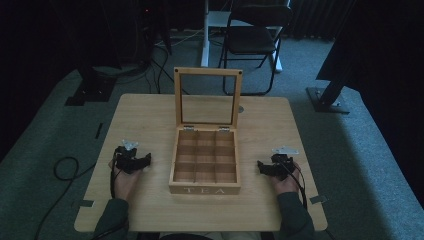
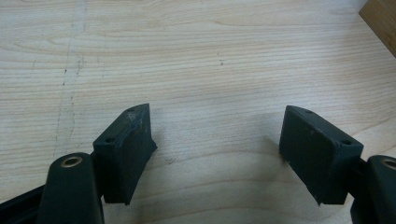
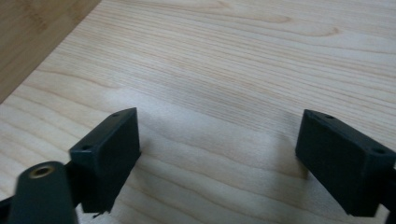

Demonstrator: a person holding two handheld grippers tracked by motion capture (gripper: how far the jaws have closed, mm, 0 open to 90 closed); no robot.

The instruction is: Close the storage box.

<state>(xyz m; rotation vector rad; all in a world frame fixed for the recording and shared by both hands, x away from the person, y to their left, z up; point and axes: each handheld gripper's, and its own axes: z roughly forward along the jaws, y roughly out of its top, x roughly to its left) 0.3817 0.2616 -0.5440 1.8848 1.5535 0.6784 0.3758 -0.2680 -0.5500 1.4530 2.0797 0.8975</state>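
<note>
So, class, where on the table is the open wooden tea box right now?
In the high view, the open wooden tea box sits mid-table near the front edge, between the left gripper and right gripper, lid upright.

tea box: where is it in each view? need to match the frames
High view: tea box at table centre, lid raised.
Left gripper view: one wooden corner at upper right edge.
Right gripper view: wooden side at upper left.
Shared landmark: pale wood tabletop.
</note>
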